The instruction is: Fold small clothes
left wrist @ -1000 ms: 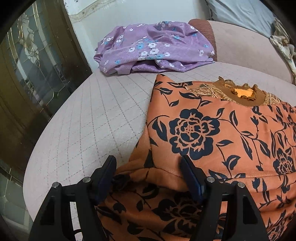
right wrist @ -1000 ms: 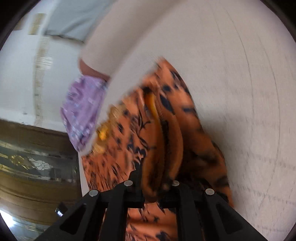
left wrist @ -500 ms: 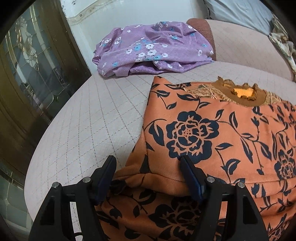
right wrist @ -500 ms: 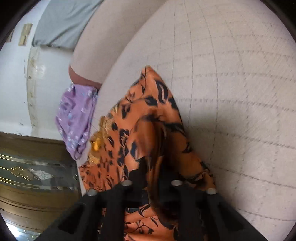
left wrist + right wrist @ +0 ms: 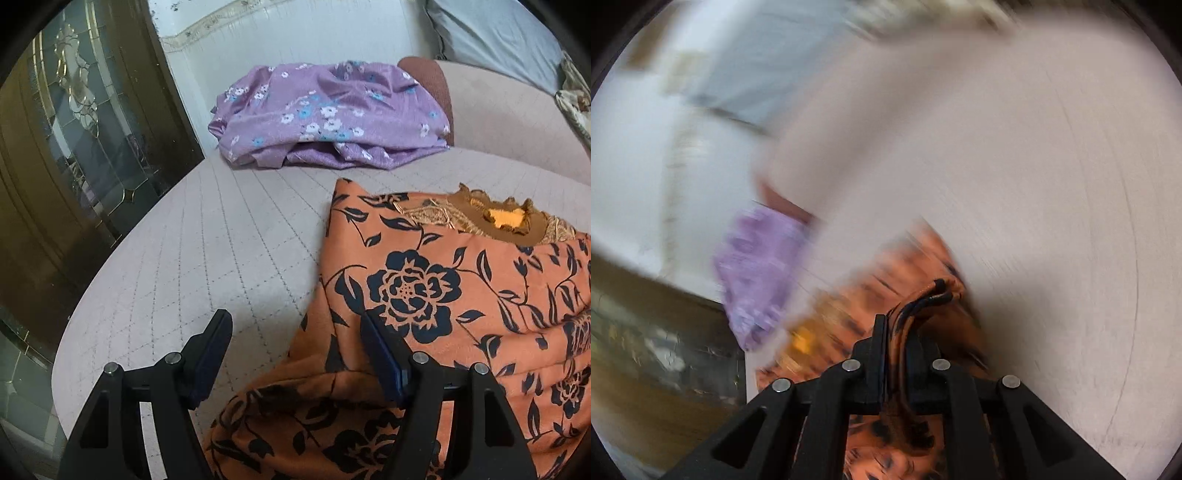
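Dark glass-panelled door (image 5: 74, 177) stands left of the quilted sofa seat (image 5: 229, 240); grey cushion (image 5: 495, 37) rests behind it.

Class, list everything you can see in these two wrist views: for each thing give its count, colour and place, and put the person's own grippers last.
orange garment: one, orange with dark floral print and a brown lace neckline, lying on the seat at the right, near the cameras.
purple garment: one, lilac with small white and blue flowers, bunched at the far end of the seat.
seat cushion: one, pale pinkish-grey, quilted, under both garments.
pillow: one, grey-blue, upper right behind the backrest.
glass door: one, dark wood with leaded glass, at the left.
left gripper: one, black, jaws open, the orange garment's edge between them.
right gripper: one, black, shut on a fold of the orange garment; view blurred.
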Tool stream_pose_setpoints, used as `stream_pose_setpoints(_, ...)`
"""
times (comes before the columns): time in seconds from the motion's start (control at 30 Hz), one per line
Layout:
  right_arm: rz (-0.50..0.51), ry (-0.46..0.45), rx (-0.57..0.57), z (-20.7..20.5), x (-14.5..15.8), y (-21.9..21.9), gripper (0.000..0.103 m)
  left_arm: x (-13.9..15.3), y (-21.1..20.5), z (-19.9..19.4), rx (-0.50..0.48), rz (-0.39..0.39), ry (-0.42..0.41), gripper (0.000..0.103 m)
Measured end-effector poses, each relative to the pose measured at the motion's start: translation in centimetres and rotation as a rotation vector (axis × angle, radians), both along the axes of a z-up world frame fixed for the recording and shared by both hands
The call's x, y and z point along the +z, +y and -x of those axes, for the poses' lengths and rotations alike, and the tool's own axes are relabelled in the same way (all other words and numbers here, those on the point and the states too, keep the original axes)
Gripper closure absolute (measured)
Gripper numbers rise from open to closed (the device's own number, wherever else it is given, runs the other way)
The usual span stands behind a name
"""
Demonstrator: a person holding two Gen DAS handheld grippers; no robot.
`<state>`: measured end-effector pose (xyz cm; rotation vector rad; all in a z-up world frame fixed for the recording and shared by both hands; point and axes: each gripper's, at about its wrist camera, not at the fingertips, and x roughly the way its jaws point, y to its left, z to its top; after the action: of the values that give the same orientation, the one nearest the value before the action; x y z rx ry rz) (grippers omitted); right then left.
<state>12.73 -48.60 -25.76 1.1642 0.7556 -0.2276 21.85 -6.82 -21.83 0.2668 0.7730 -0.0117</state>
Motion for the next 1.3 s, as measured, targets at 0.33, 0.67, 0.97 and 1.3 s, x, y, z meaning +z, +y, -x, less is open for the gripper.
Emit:
stream_pose_setpoints(0.33,0.202,0.032,-0.11,4.1,3.4,-1.6,0.071,0.0,-1.2,0.8,-0.059,-0.03,-0.021,0.03)
stream_pose_setpoints(0.67,0.265,0.172,0.226,-0.2,0.1,4.8,0.072,-1.2,-2.6,0.6,-0.077,-0.096,0.033,0.03)
stream_pose_setpoints(0.97,0.332,0.162,0.417,-2.4,-0.1,9.6,0.07,-1.3,-1.2,-0.2,-0.093,-0.045,0.102,0.025)
stream_pose_setpoints(1.3,0.359,-0.015,0.423,0.3,2.9,11.5,0.07,2.0,-0.2,4.0,-0.142,-0.074,-0.069,0.025)
